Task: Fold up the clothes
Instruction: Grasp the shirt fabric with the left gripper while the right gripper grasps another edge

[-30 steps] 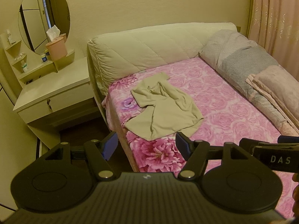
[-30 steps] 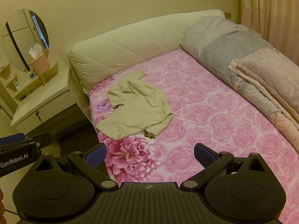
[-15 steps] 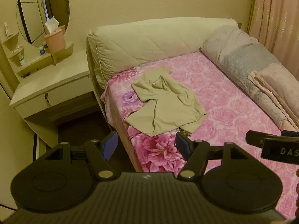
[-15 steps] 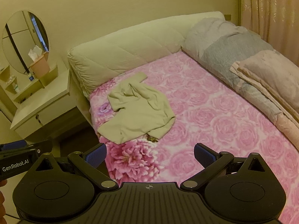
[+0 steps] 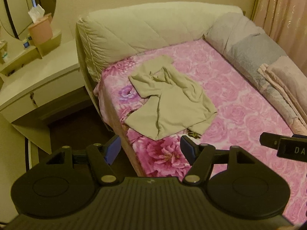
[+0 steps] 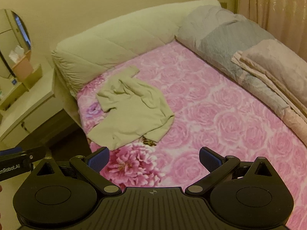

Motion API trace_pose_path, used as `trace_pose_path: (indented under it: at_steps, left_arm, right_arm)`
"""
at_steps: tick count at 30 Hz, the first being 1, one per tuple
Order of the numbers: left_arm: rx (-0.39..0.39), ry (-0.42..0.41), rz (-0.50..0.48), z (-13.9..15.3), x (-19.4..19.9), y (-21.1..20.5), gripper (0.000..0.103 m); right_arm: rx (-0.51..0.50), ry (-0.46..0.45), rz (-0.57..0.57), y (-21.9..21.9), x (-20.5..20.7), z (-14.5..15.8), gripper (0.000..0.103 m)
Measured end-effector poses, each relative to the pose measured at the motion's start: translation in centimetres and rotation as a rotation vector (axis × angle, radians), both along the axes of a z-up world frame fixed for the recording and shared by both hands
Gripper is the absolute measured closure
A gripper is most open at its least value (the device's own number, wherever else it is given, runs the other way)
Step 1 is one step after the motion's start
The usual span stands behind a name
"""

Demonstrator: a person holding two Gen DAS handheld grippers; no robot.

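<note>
**Both claws spread wide over the bed, shirt untouched**

The left claw point(image 5: 150, 147) hangs above the near corner of the bed point(image 5: 239, 103) with its blue pads point(image 5: 112, 148) far apart and nothing between them. The right claw point(image 6: 154, 158) is spread just as wide, perhaps a little wider, over the pink rose-print sheet, and it too holds nothing. Neither touches the cloth or the mattress.

The pale green shirt point(image 5: 168, 99) lies crumpled on the sheet near the padded headboard point(image 5: 145, 32), toward the bed's left edge, just ahead of both claws. One sleeve points at the headboard; the body is bunched and partly folded over itself, so its outline is hard to read. A small dark patterned patch point(image 6: 149, 142) peeks from under the near hem; what it is cannot be told.

Along the far side of the bed lie a grey quilt point(image 6: 226, 36) and a folded pink blanket point(image 6: 272, 65), the blanket cut off by the frame edge. At the left stand a dressing surface point(image 5: 36, 76) with a pink tissue box point(image 5: 40, 31) and a round mirror point(image 5: 28, 5), only partly in view. Each view catches only a sliver of the other claw at its edge.
</note>
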State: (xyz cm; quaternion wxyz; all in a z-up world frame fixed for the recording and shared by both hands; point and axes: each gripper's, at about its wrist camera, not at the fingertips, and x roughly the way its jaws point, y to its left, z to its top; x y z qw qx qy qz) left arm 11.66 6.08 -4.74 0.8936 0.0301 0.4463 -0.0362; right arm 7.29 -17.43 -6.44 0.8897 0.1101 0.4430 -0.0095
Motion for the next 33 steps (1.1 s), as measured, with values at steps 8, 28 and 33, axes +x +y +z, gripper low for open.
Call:
trace_pose_path:
  at_steps: [8, 28, 33]
  left_arm:
    - [0.004, 0.074, -0.040, -3.3, 8.3, 1.6, 0.038]
    - [-0.106, 0.271, -0.086, -15.2, 30.5, 1.6, 0.043]
    - [-0.148, 0.329, -0.031, -19.3, 35.0, 1.6, 0.043]
  right_arm:
    - [0.000, 0.082, -0.035, 0.6, 7.5, -4.0, 0.001]
    - [0.078, 0.251, -0.259, -5.3, 23.3, -15.3, 0.007]
    - [0.117, 0.312, -0.297, -6.9, 26.2, -19.6, 0.015]
